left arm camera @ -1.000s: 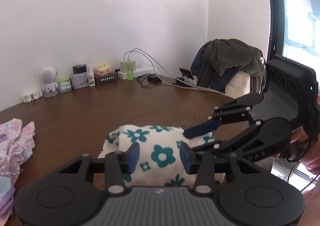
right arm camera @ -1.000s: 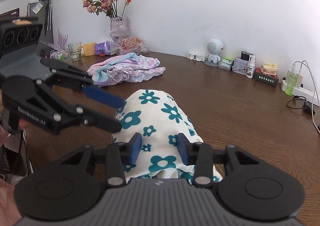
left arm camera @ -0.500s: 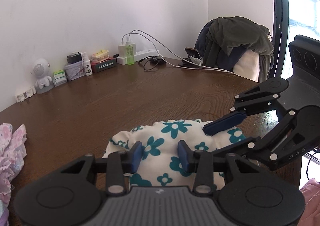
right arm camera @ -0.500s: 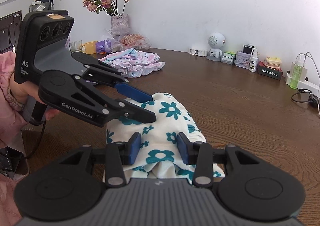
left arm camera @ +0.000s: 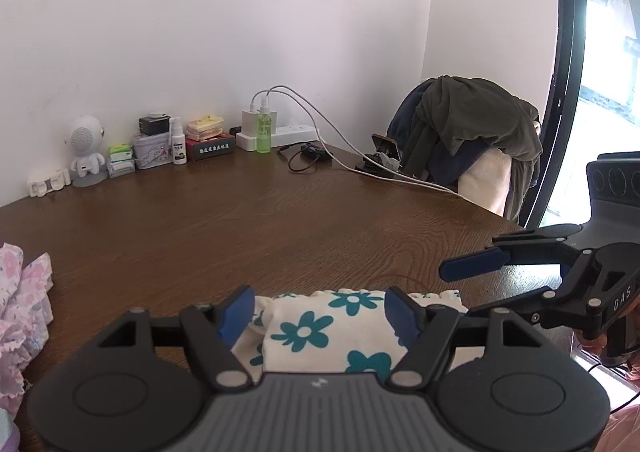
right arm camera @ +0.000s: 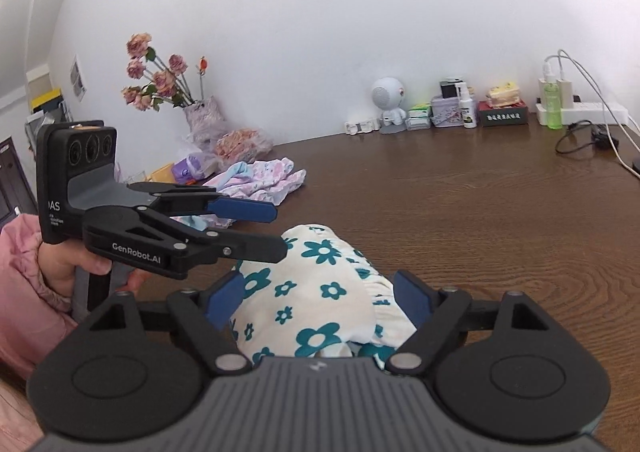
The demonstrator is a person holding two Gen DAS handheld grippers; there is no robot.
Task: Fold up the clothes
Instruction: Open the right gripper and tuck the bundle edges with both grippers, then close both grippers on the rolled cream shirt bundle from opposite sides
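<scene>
Left gripper [left arm camera: 320, 314] and right gripper [right arm camera: 320, 298]: jaws just spread apart, folded floral garment [right arm camera: 320, 292] between, unclamped, on table [left arm camera: 280, 220].

Readable text, all on tool bodies:
- "GenRobot.AI", white print, on side arm of left tool [right arm camera: 256, 230], seen from right wrist view.
- "AS" (cut-off, first letter hidden) on that tool's camera block; smaller lines beneath too small to read.
- "DAS" on side of right tool [left arm camera: 464, 292], seen from left wrist view.
- Dark box [left arm camera: 211, 147] on bench, far ahead of tool: white characters, illegible.
</scene>
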